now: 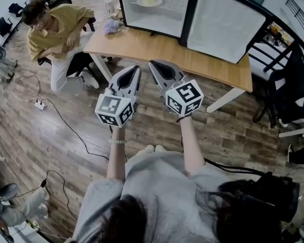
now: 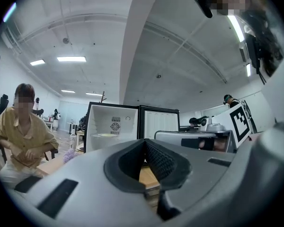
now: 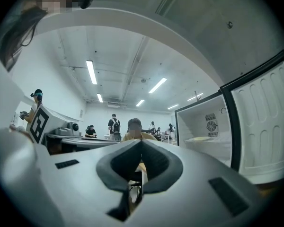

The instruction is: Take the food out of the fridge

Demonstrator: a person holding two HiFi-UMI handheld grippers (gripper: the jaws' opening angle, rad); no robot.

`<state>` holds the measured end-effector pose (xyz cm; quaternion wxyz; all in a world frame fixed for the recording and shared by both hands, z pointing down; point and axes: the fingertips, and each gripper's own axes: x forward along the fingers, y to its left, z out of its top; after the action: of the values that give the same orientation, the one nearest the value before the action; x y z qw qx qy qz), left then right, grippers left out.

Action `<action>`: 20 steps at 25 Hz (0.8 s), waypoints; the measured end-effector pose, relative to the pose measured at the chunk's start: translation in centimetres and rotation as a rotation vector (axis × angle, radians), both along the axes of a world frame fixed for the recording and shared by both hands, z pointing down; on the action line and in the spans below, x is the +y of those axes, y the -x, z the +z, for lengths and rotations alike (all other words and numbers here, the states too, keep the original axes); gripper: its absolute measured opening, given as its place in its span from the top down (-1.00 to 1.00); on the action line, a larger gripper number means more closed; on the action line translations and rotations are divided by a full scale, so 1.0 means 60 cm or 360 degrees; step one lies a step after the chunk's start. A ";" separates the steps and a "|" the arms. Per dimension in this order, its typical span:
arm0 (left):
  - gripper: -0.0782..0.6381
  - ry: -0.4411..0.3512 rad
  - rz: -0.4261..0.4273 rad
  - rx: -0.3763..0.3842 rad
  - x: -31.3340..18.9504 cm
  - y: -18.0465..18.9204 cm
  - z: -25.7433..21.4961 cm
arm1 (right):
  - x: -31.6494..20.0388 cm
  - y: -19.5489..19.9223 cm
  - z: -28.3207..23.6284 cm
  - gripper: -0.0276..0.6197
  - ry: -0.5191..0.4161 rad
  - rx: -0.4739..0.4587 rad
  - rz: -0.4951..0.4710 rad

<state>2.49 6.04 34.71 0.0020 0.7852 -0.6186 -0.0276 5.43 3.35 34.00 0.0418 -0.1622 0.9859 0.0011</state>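
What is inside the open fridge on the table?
A plate with pale food on a shelf; a round vent behind it. In the left gripper view, the claw covers the lowest part.

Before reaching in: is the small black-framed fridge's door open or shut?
Open: its white-lined door stands swung aside, and the pale round plate inside shows.

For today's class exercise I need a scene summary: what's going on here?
A person holds the left hand-held gripper and the right hand-held gripper, both shut and empty, short of a wooden table. The small fridge on it has its door open, with a plate of food inside, not yet touched. Someone else sits beside the table.
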 end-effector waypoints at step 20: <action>0.76 0.0009 0.0051 -0.0005 -0.123 0.121 0.005 | -0.122 0.131 0.006 0.89 0.0019 -0.0019 0.0039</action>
<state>-4.79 -1.31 35.00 0.0036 0.7950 -0.6061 -0.0244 -2.41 -3.96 34.38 0.0466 -0.1744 0.9836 -0.0053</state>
